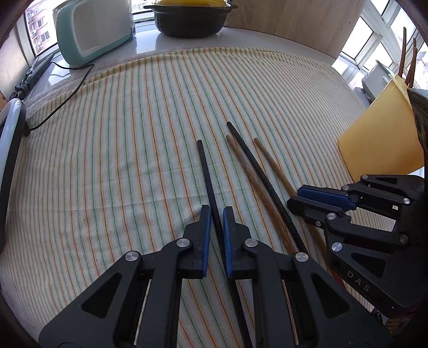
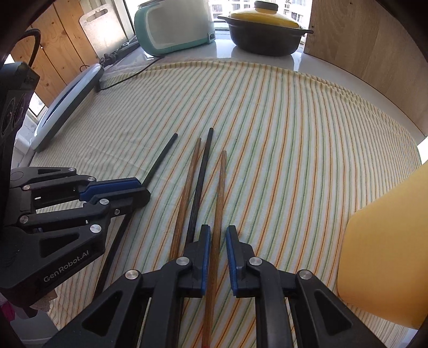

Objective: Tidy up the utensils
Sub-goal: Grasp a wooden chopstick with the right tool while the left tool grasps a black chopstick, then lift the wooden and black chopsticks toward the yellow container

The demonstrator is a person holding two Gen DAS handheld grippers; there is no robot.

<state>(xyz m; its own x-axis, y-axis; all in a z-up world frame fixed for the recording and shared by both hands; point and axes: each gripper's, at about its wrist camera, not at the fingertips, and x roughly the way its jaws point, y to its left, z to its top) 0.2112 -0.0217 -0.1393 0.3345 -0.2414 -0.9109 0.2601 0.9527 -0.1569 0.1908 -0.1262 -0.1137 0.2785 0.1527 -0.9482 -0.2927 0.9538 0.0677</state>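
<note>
Left wrist view: the left tongs (image 1: pixel 216 214), nearly shut, pinch a black chopstick (image 1: pixel 207 174) whose tip reaches up toward frame centre above the striped cloth (image 1: pixel 120 147) on the tabletop (image 1: pixel 149 42). Just right of it lie two brown chopsticks, the left brown chopstick (image 1: pixel 251 182) and the right brown chopstick (image 1: pixel 270 158), with a second black chopstick (image 1: pixel 256 166) between them. At lower right the right tongs (image 1: pixel 293 198) reach in beside a yellow holder (image 1: pixel 379 133) at the right edge, from which other sticks rise. A mint toaster (image 1: pixel 91 29) and a dark pot (image 1: pixel 190 18) stand along the top.

Right wrist view: the right tongs (image 2: pixel 218 241) stand narrow around the right brown chopstick (image 2: pixel 220 187); its left pad touches the stick, while a thin gap shows at the other, so whether the pinch is firm cannot be told. The left brown chopstick (image 2: pixel 188 187) and second black chopstick (image 2: pixel 202 166) lie close at its left, the yellow holder (image 2: pixel 385 267) at lower right, the left tongs (image 2: pixel 141 190) at middle left.

Judged risks: a loose, one-sided hold could let the brown stick swivel or drop on lifting; neighbouring sticks lie so close that a pad may drag them; the two tongs, near each other, could collide on the way to the holder
</note>
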